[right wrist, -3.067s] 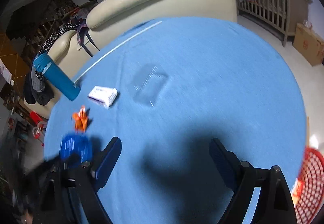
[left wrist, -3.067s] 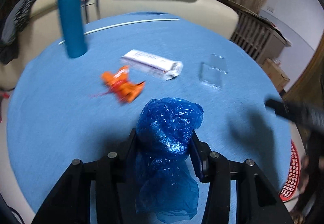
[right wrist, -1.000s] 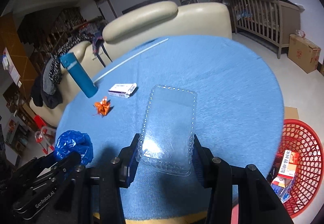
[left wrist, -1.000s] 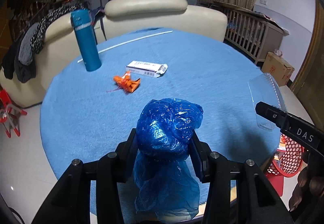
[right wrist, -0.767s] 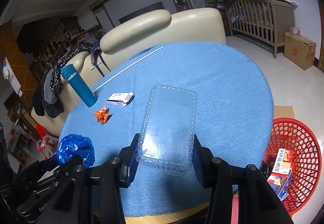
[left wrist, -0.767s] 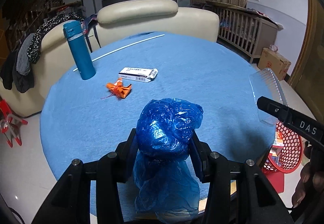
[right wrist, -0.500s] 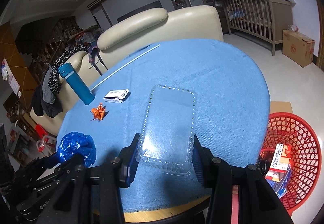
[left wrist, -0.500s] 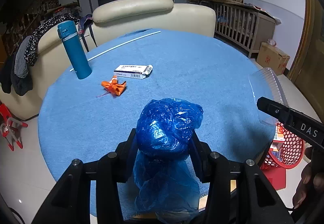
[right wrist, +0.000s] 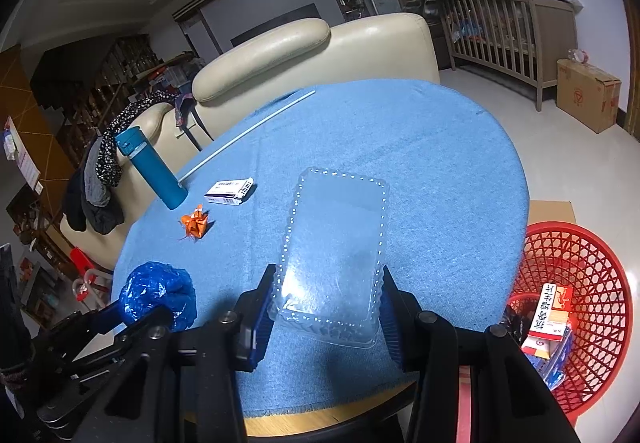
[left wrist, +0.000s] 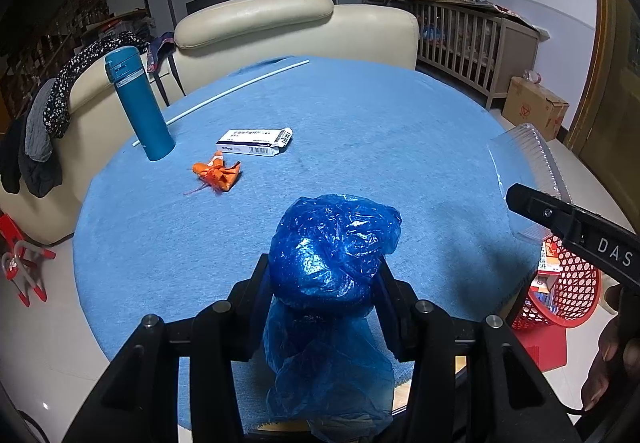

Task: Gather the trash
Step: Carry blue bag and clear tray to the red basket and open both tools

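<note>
My left gripper (left wrist: 325, 283) is shut on a crumpled blue plastic bag (left wrist: 332, 251), held above the near edge of the round blue table (left wrist: 380, 123). The same bag (right wrist: 158, 295) shows at lower left in the right wrist view. My right gripper (right wrist: 326, 307) is shut on a clear plastic tray (right wrist: 334, 243), which also appears at the right edge of the left wrist view as the clear tray (left wrist: 528, 163). An orange wrapper (left wrist: 216, 173) and a white carton (left wrist: 254, 142) lie on the table. A red basket (right wrist: 576, 307) holding boxes stands on the floor to the right.
A teal flask (left wrist: 138, 103) stands upright at the table's far left, with a thin white rod (left wrist: 224, 99) lying behind it. A cream sofa (left wrist: 256, 23) with draped clothes sits beyond the table. A cardboard box (right wrist: 588, 99) and wooden railing stand at far right.
Both grippers drew back a little from the table, so more of its near edge and the red basket came into view. Each grip is unchanged.
</note>
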Demonstrator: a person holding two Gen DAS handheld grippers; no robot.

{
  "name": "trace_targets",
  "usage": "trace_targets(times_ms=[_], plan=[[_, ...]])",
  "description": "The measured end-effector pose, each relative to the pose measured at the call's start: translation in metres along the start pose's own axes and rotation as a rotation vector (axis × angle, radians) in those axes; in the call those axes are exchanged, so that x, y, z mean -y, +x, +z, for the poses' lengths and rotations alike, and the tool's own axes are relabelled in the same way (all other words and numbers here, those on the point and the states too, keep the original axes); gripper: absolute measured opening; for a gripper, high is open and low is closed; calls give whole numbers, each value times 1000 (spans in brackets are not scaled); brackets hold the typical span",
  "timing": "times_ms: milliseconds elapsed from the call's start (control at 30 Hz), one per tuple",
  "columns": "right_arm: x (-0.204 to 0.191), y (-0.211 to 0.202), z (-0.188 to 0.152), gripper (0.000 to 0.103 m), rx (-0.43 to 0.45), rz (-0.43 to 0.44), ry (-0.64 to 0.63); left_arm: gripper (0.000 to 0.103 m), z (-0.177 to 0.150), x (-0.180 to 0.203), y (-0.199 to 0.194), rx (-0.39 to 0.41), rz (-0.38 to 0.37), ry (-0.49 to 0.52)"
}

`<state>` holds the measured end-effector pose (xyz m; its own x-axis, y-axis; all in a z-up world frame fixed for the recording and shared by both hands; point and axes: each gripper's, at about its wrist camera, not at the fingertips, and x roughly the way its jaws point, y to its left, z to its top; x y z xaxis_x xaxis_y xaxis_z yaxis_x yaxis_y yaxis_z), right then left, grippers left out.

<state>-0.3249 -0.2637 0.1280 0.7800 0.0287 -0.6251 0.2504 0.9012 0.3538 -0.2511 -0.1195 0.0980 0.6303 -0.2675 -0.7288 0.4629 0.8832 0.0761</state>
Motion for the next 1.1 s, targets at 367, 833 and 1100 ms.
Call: trace_targets(times_ms=[367, 833, 1100], plan=[[30, -18, 1, 49, 36, -29, 57, 49, 0, 8, 3, -4, -8, 30], [85, -42, -2, 49, 72, -92, 153, 49, -4, 22, 8, -18, -10, 62], [108, -51, -7, 49, 85, -125, 192, 49, -5, 24, 12, -24, -11, 75]])
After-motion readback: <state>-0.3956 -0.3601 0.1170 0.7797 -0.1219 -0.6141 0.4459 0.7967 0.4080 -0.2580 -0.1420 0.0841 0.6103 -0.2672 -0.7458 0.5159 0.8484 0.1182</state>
